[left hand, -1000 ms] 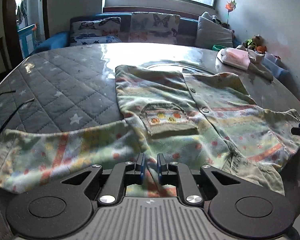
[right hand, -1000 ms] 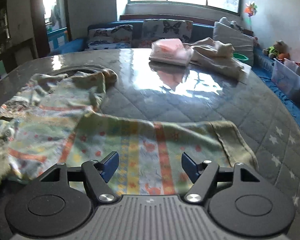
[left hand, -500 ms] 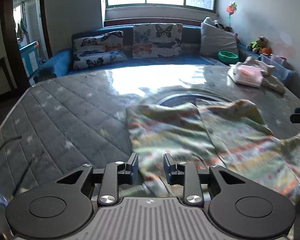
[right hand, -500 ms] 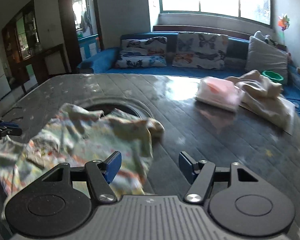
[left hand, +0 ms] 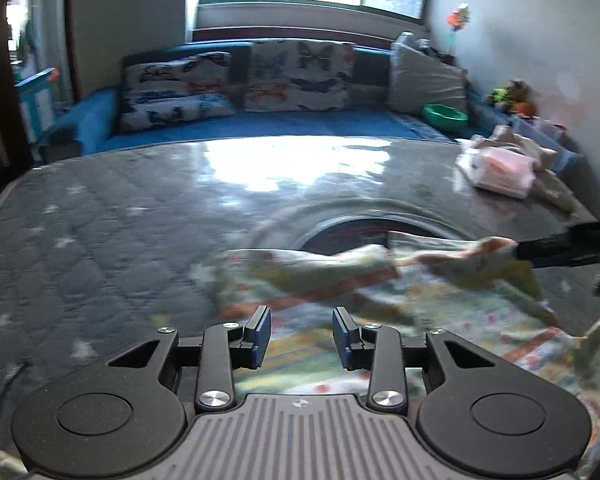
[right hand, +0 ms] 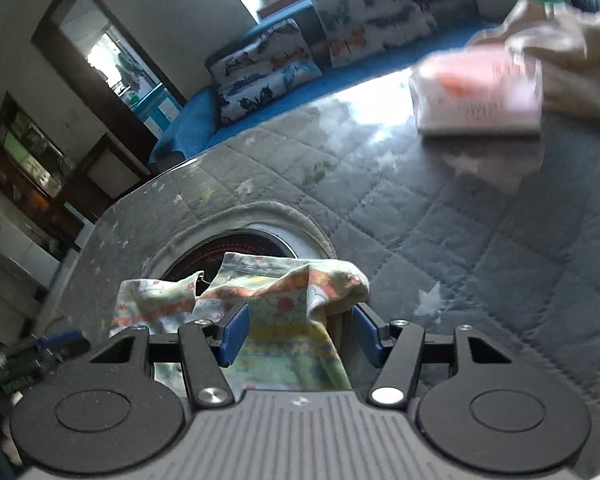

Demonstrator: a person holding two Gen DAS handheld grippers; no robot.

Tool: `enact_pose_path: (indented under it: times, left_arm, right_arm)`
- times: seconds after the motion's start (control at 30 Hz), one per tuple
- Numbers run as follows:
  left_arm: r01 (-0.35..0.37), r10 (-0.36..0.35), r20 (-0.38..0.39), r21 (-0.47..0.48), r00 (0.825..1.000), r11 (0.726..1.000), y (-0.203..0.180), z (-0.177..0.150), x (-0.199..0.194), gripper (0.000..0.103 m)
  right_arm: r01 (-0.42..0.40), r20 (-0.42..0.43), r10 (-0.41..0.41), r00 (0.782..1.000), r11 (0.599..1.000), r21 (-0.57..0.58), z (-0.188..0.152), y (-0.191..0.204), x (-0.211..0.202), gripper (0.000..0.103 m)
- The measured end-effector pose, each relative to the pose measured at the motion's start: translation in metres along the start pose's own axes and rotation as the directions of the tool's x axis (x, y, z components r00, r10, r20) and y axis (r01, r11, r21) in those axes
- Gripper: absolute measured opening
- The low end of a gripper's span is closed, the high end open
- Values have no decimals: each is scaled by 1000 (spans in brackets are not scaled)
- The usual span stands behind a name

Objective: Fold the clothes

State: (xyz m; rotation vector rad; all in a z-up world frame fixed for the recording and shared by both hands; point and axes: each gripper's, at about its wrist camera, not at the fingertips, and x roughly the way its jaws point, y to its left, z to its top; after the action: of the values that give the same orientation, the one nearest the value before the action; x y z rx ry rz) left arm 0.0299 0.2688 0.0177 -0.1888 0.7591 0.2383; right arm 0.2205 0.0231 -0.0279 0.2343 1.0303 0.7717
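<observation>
A small patterned shirt (left hand: 380,292) with orange stripes lies crumpled on the grey quilted table cover (left hand: 120,220). My left gripper (left hand: 302,334) is open and empty, just above the shirt's near edge. My right gripper (right hand: 300,330) is open, its jaws on either side of a raised fold of the shirt (right hand: 284,308), not closed on it. In the left wrist view the right gripper (left hand: 516,254) reaches in from the right at the shirt's far corner.
A round opening (right hand: 236,252) in the table cover lies just beyond the shirt. A folded pink garment (left hand: 500,168) and a beige cloth (right hand: 564,40) sit at the table's far right. A blue sofa with butterfly cushions (left hand: 292,80) stands behind the table.
My left gripper has opened, let go of the shirt and pulled back. My right gripper has swung over to the shirt's far corner, which now sits between its jaws.
</observation>
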Motion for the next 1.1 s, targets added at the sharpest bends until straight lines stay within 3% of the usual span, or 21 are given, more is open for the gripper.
enact_pose_path:
  times: [0.1,0.3,0.4,0.47,0.5,0.57,0.7,0.8,0.83,0.9,1.0,1.1]
  left_arm:
    - [62,-62,-25,30,998,998,-17,1,16,37]
    - [60,-59,-13,59,998,996,-25,20,47,37]
    - [74,-73,-12,51,997,996,-22,32,60,37]
    - [77,-77,-22,38,997,996,-19,36,65,37]
    - [76,-76,-22,35,997,996,-18,36,66,37]
    - [83,-82,-23,27,996,996,-16,34,66,37]
    - [68,-68,-16,3,998,998,-5,29,60,38]
    - [46,-46,5,-25,999,999,9,28,49,38]
    - [39,-39,15,-35,999,999,14,29,44,38]
    - [28,-26,36,-47,999,999,21,30,34,38]
    - [15,-10,76,-53,997,998,29,32,15,40]
    - [26,-19,117,-55,993,998,30,35,-1,41]
  right_arm:
    - [-32,-25,34,999,999,43,4,-7,12,58]
    - [-73,-5,74,997,991,113,11,-17,23,58]
    - [-91,11,90,996,985,147,14,-21,27,48]
    - [-100,26,97,995,981,167,16,-24,29,31]
    - [-105,35,101,994,980,169,15,-24,30,27]
    - [-118,57,110,992,982,147,15,-21,29,11]
    - [-183,90,185,979,983,-35,3,16,11,4]
    - [-233,98,257,961,950,-206,-8,51,-8,3]
    - [-248,98,281,955,933,-262,-12,62,-14,3]
    - [-279,40,331,943,849,-449,-36,99,-25,3]
    - [-299,-103,321,941,654,-694,-87,147,-28,3]
    - [-312,-220,242,945,464,-829,-136,175,-20,3]
